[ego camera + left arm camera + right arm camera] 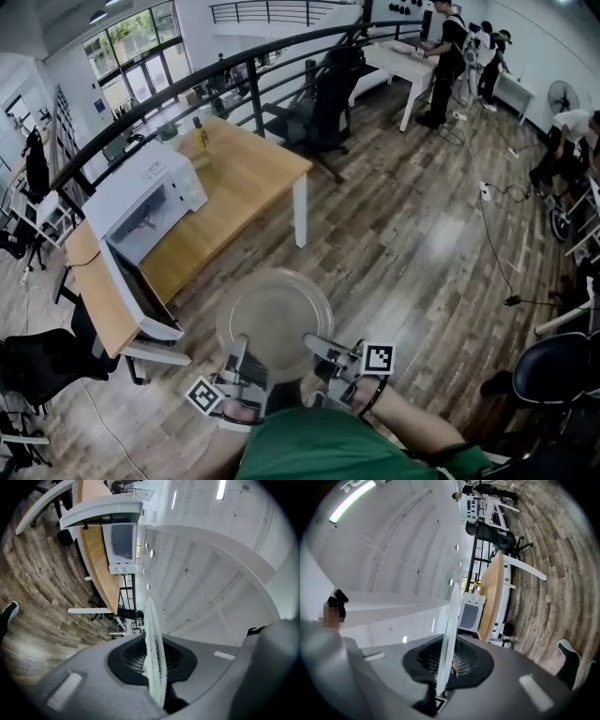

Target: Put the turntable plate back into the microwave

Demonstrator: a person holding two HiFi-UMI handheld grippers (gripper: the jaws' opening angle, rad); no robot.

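A round clear glass turntable plate (274,314) hangs level over the wooden floor, just in front of me. My left gripper (240,349) is shut on its near left rim and my right gripper (317,345) is shut on its near right rim. In the left gripper view the plate (153,648) shows edge-on between the pads, and likewise the plate (449,630) in the right gripper view. The white microwave (148,195) stands on the wooden table (246,178) to the left, its door (141,292) swung open toward me. The cavity looks empty.
A yellow bottle (201,137) stands on the table behind the microwave. Black office chairs (323,94) sit by a curved railing (187,89); another chair (42,361) is at the left. Cables (492,234) cross the floor on the right, and people (448,56) stand at far desks.
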